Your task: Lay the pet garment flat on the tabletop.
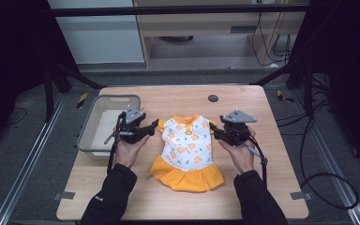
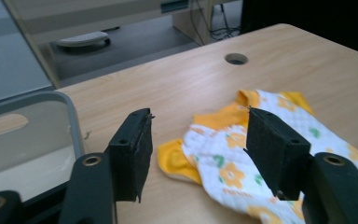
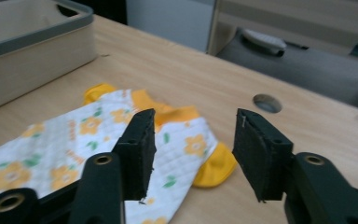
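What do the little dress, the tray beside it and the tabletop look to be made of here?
The dress looks like soft fabric: a white quilted-looking bodice printed with flowers, and a plain matte orange skirt that ripples at the hem. The tray seems moulded plastic, grey, smooth and rigid, with rounded corners and a cut-out handle. The tabletop shows a pale wood grain, likely laminate, with a slight sheen.

My left gripper point(image 1: 155, 125) and right gripper point(image 1: 212, 127) hover level, facing inward toward each other from either side, jaws spread apart with nothing between my pads, forearms in dark sleeves.
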`<state>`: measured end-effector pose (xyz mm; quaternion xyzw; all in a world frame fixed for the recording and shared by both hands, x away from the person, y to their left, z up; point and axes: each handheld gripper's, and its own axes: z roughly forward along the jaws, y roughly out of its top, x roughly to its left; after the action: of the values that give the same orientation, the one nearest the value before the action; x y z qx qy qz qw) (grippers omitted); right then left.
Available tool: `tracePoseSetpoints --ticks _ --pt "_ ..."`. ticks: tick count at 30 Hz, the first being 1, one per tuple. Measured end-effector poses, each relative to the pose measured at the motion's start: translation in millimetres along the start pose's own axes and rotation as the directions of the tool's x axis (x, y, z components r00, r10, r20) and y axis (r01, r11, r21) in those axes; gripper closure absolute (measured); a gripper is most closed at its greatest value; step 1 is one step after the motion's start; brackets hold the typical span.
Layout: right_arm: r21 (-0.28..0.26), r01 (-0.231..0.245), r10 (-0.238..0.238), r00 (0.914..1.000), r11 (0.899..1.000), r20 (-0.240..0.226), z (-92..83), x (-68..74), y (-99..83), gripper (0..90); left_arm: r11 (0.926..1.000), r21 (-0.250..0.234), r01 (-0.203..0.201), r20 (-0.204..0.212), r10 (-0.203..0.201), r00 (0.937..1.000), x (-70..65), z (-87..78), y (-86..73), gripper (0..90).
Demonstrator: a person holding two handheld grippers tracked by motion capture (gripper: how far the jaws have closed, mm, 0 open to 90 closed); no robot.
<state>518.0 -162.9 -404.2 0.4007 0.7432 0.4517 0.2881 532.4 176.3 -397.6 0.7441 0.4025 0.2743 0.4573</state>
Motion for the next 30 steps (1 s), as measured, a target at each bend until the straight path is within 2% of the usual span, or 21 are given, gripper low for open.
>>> tracePoseSetpoints --ticks 2,4,9,10,11,15,17,18,20,21,26,27,30 --pt "0.000 0.003 -0.003 1.0000 1.000 -0.006 -4.9 2.9 -2.2 46.9 0.9987 0.006 -0.051 0.013 0.051 0.9986 -7.3 -13.7 -6.0 39.0" --pt "-0.006 0.006 -0.006 0.9994 1.000 -0.035 -15.9 8.1 -8.5 46.3 0.9970 0.020 -0.075 0.041 0.074 0.9964 -13.2 -24.7 -13.8 38.9" --pt "0.015 -0.019 0.020 0.9958 1.000 -0.089 -39.8 12.7 -26.2 45.3 0.9944 0.039 -0.098 0.086 0.094 0.9919 -23.9 -48.5 -40.4 40.3" --pt "0.021 -0.028 0.030 0.9943 0.999 -0.102 -47.4 13.1 -33.9 45.1 0.9950 0.036 -0.093 0.095 0.089 0.9914 -24.4 -50.8 -44.8 41.0" --pt "0.021 -0.028 0.030 0.9943 0.999 -0.102 -47.4 13.1 -33.9 45.1 0.9954 0.048 -0.083 0.104 0.078 0.9915 -24.6 -53.9 -51.4 41.0" --pt "0.052 -0.040 0.046 0.9915 0.998 -0.122 -58.2 16.5 -53.6 43.6 0.9954 0.080 -0.053 0.125 0.043 0.9912 -25.7 -57.1 -71.7 42.1" --pt "0.078 -0.033 0.043 0.9909 0.996 -0.127 -59.7 20.5 -66.0 42.7 0.9947 0.099 -0.030 0.149 0.015 0.9887 -26.9 -56.8 -80.2 43.1" --pt "0.094 -0.028 0.041 0.9901 0.995 -0.134 -59.4 22.6 -73.0 42.6 0.9935 0.110 -0.030 0.145 0.013 0.9893 -28.3 -56.2 -84.4 44.1" --pt "0.134 -0.020 0.040 0.9886 0.991 -0.145 -57.3 26.6 -88.3 43.0 0.9877 0.147 -0.053 0.147 0.032 0.9887 -31.8 -52.9 -91.1 45.1" --pt "0.169 -0.017 0.042 0.9879 0.985 -0.149 -55.5 29.4 -97.3 44.1 0.9859 0.157 -0.057 0.147 0.034 0.9885 -34.6 -50.7 -95.0 45.2" --pt "0.206 -0.008 0.043 0.9853 0.978 -0.165 -54.1 35.4 -111.1 48.4 0.9801 0.180 -0.084 0.160 0.055 0.9856 -41.5 -45.7 -100.0 45.5" --pt "0.231 0.000 0.041 0.9842 0.973 -0.172 -52.1 37.3 -115.6 51.6 0.9788 0.183 -0.091 0.158 0.062 0.9854 -41.7 -44.9 -100.4 47.1" --pt "0.243 -0.003 0.047 0.9836 0.970 -0.174 -49.2 37.5 -118.3 53.9 0.9728 0.213 -0.091 0.169 0.055 0.9841 -41.2 -39.2 -104.0 49.1"
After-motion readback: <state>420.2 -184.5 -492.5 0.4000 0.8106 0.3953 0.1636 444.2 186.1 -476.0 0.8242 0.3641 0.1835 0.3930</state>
